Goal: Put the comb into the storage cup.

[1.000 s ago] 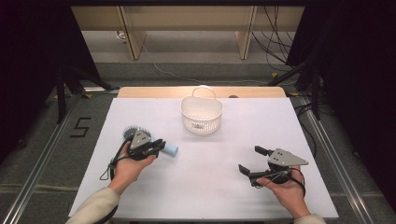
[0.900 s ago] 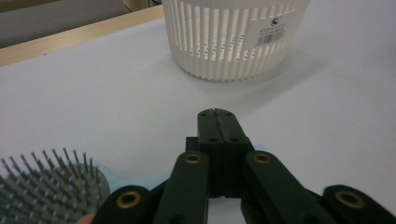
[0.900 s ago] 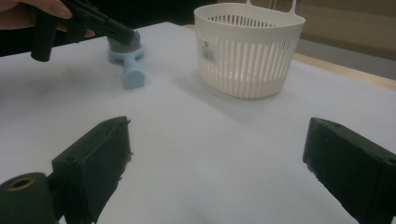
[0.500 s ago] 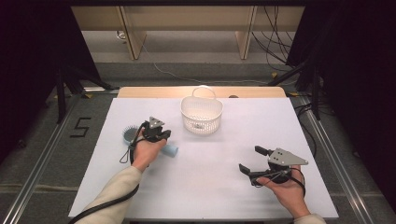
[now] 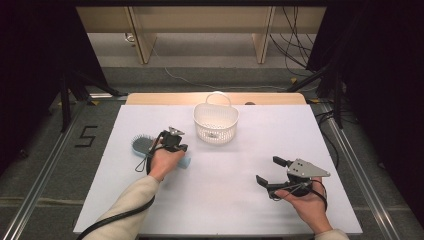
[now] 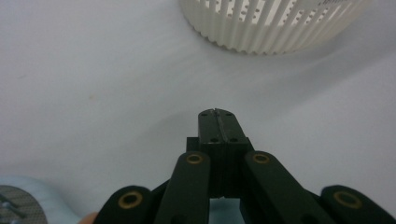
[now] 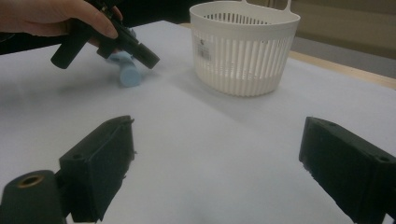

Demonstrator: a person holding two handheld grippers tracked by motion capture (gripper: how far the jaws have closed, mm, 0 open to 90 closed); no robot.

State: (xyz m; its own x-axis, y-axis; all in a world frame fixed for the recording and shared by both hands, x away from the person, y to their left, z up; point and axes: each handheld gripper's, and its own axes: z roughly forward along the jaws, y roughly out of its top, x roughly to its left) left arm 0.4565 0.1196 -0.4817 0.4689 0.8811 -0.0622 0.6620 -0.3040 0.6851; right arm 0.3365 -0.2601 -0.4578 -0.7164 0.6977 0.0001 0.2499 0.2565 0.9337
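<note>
Hairbrush (image 5: 145, 148) lies flat near counter (image 5: 225, 200) left edge, long axis left-right, handle pointing right. Left gripper (image 5: 172, 140) moved right toward basket (image 5: 216, 124), jaws pressed together. Right gripper (image 5: 272, 172) unchanged, jaws spread.

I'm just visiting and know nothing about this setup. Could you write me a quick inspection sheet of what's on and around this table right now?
Surface: white sheet covers the table; bare wood strip along the far edge.
Job's things: white slotted basket with a handle stands upright at the far middle; light blue hairbrush lies flat beside the left hand.
Clutter: nothing seen.
Grippers: left gripper has its jaws shut on nothing, above the brush handle; right gripper is held open over bare sheet.
Cables: a black cable trails from the left gripper along the sleeve; more lie on the floor at the far right.
Surroundings: grey floor marked 5, dark curtains, wooden furniture behind.
</note>
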